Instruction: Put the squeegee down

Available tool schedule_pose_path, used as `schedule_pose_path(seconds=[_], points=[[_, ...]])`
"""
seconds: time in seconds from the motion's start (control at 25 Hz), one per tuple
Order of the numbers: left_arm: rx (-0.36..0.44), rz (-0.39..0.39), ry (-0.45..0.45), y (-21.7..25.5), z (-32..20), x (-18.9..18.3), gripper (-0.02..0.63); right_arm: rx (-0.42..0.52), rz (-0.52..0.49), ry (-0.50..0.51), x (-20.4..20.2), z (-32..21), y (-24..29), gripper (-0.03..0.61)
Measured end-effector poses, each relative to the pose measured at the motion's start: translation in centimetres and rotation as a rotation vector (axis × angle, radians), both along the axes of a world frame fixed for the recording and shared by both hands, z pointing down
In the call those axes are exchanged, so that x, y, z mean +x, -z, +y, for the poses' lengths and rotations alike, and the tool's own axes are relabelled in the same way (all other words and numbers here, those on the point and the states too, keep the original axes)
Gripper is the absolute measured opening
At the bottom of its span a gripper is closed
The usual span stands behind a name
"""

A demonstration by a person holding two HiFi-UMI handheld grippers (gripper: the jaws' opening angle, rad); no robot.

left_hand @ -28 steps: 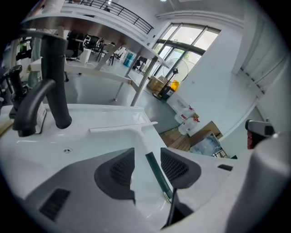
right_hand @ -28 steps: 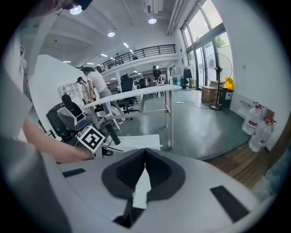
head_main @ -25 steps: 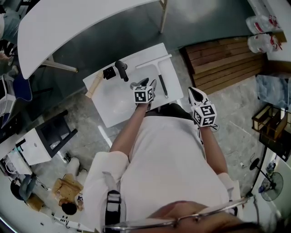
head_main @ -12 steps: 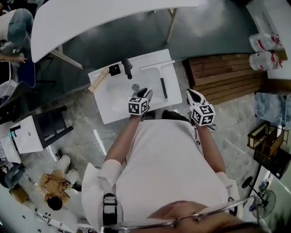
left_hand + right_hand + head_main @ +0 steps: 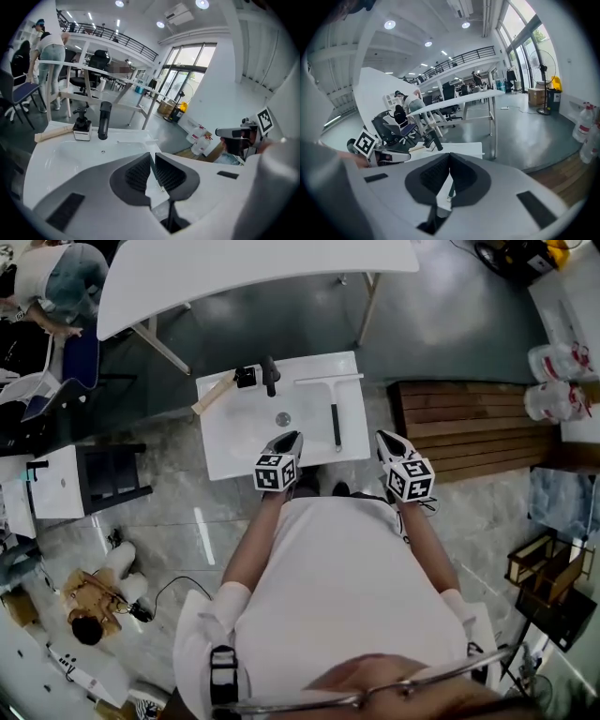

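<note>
Left gripper view: the left gripper (image 5: 152, 159) is closing on nothing above the sink (image 5: 230, 442); the right gripper (image 5: 449, 161) is shut and empty. The squeegee (image 5: 334, 409) lies flat on the sink's right side. It looks light and stiff, best taken by the handle.

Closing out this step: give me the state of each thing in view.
Squeegee: flat on the sink's right side, ungripped.
Left gripper: jaws closing, empty.
Right gripper: shut, empty.
Faucet: no water running.
</note>
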State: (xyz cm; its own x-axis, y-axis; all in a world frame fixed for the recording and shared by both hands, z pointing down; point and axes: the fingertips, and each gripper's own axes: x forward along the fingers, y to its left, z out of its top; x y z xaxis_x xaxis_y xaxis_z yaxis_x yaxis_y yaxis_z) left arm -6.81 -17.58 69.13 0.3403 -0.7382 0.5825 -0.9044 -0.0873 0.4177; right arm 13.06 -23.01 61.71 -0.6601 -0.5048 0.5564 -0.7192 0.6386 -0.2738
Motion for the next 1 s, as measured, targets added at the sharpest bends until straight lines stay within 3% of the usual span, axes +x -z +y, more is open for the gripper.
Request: schedule_pose_path(seconds=[0.28,0.64,1.0], points=[[0.050,-0.080,0.057,2.6,3.5,1.7,0.007,0.000,-0.042,0.030,2.8,3.0,0.2,0.006],[0.063,-0.049,0.196,4.8,8.4,3.4,0.005,-0.011,-0.083,0.121,5.3,6.3,0.1,0.006],[0.076,-0.034,0.294,5.9,14.2,2.5,0.005,-0.007,-0.086,0.217,4.0,8.7,-0.9,0.006]])
